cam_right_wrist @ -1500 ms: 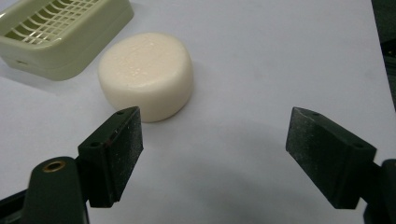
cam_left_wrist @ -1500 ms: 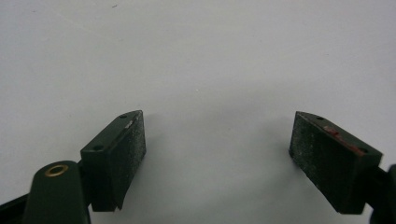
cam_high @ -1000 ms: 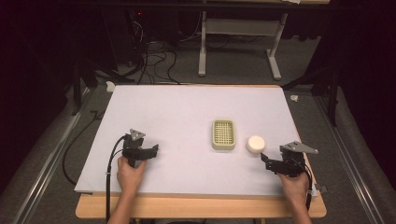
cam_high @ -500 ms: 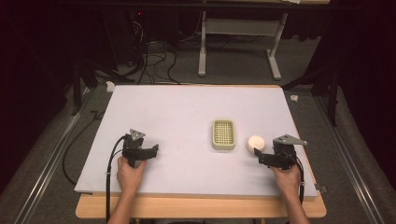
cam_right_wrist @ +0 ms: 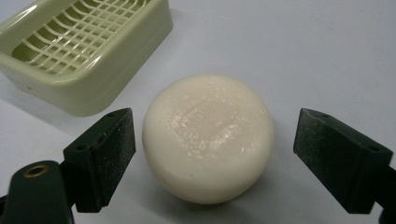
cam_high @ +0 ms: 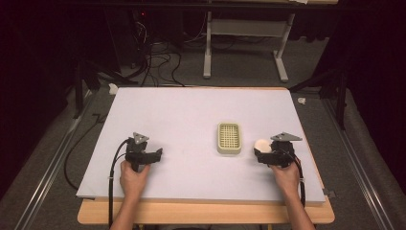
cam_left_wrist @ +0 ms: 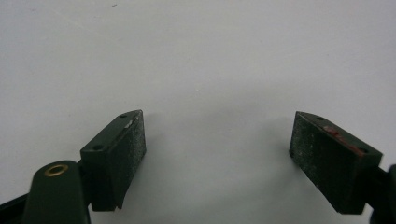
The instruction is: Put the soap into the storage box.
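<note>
Pale lavender surface (cam_high: pixel 191 120) sat in a dark room, cables and a metal stand on the floor behind it. Your right hand-held gripper (cam_right_wrist: pixel 212 149) had its jaws spread wide and they had just been opening further; the round cream soap bar (cam_right_wrist: pixel 208 136) lay flat on the surface between them, pads clear of it on both sides. In the high view that right hand-held gripper (cam_high: pixel 262 154) sat near the right edge, soap bar (cam_high: pixel 262 143) at its tips. The green slotted soap dish (cam_high: pixel 229 138) stood just beside the soap bar, not touching, empty grid up. Your left hand-held gripper (cam_left_wrist: pixel 217 154) was wide too, nothing between the jaws, resting low on the left part of the surface, well apart from the dish
</note>
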Motion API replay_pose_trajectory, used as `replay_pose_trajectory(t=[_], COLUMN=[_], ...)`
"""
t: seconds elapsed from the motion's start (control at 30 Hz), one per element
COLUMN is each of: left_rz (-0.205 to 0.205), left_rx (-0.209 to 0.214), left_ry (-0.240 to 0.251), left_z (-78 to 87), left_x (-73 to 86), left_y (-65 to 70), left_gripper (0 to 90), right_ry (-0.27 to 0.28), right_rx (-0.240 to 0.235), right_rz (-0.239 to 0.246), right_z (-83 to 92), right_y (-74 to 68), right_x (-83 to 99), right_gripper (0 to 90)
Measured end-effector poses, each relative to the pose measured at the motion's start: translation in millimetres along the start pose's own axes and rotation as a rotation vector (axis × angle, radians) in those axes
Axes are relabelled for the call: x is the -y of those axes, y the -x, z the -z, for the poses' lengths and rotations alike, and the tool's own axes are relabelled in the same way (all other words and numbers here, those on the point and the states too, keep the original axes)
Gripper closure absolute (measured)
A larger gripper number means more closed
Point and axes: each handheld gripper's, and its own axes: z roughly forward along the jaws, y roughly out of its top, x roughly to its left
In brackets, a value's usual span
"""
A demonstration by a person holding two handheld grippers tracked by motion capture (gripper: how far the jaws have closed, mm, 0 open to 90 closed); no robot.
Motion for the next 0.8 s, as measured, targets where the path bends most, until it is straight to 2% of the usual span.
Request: replay_pose_trajectory(t=[0.23,0.67,0.8], left_rz=[0.000,-0.001,-0.002], left_rx=[0.000,-0.001,-0.002], left_ry=[0.000,0.000,-0.002], left_z=[0.0,0.1,0.2], left_x=[0.0,0.1,0.0], left_y=[0.0,0.1,0.2], left_gripper=[18.9,18.9,19.0], right_ry=[-0.026,-0.050,-0.042], right_rx=[-0.009,-0.020,-0.018], right_rz=[-0.012,-0.011,-0.005], right_z=[-12.1,-23.2,-22.8], right_y=[2.8,1.8,0.7], right_x=[0.8,2.9,2.3], right_gripper=[13.1,17.1,19.7])
